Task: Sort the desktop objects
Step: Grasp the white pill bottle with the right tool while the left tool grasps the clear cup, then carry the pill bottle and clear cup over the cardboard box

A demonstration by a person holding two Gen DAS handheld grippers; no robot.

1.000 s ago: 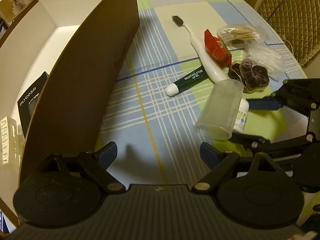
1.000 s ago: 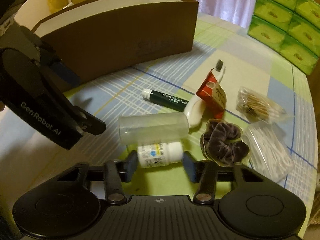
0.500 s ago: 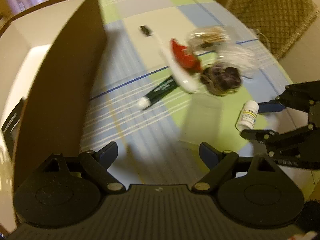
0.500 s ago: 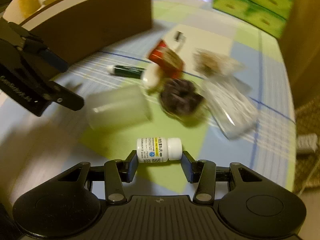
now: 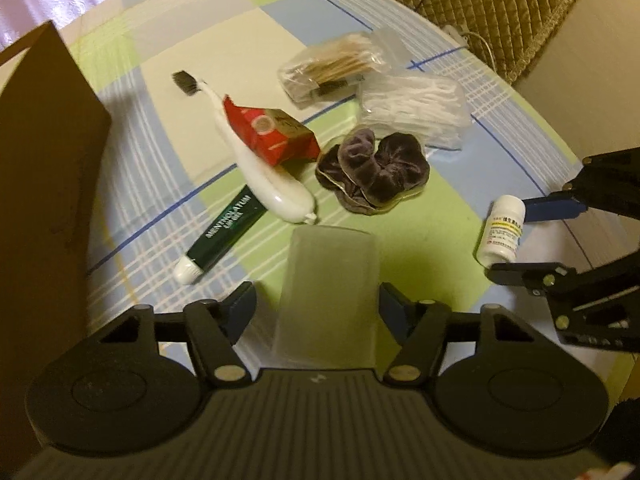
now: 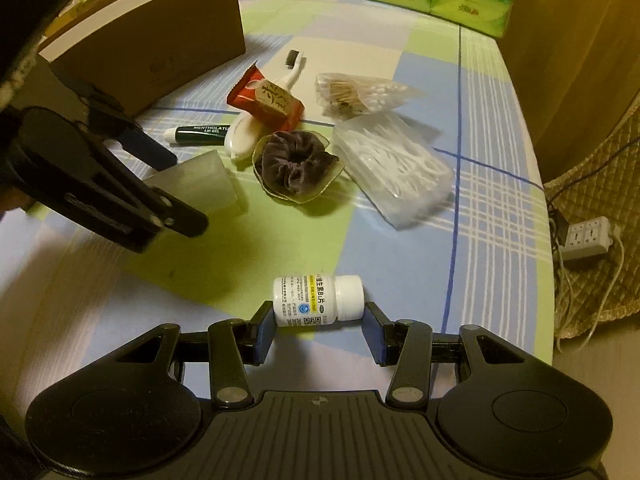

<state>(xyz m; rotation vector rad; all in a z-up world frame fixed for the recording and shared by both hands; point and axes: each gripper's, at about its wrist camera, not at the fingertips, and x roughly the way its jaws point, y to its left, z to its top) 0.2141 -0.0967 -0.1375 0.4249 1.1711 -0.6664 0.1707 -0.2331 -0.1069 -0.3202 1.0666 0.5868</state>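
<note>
White pill bottle [image 6: 318,300] sits sideways between the right gripper [image 6: 318,330] jaws, clamped end to end, held near the desk's right edge. Left gripper [image 5: 316,312] jaws stand apart around the translucent plastic cup [image 5: 328,292], which lies on its side on the desk; whether the pads touch it I cannot tell. Sorting looks barely started: most items sit loose mid-desk. Loose pile: toothbrush [image 5: 256,160], red packet [image 5: 272,132] lying across it, green lip gel tube [image 5: 224,236] just beside, purple scrunchie [image 5: 376,168], bag of wooden cotton swabs [image 5: 332,66], clear box of white swabs [image 6: 396,164]. Brown cardboard box [image 6: 160,36] stands at the far left corner; its contents are hidden from here. Cup looks empty. Left to do, likely: bottle, cup and whole pile into the box.
</note>
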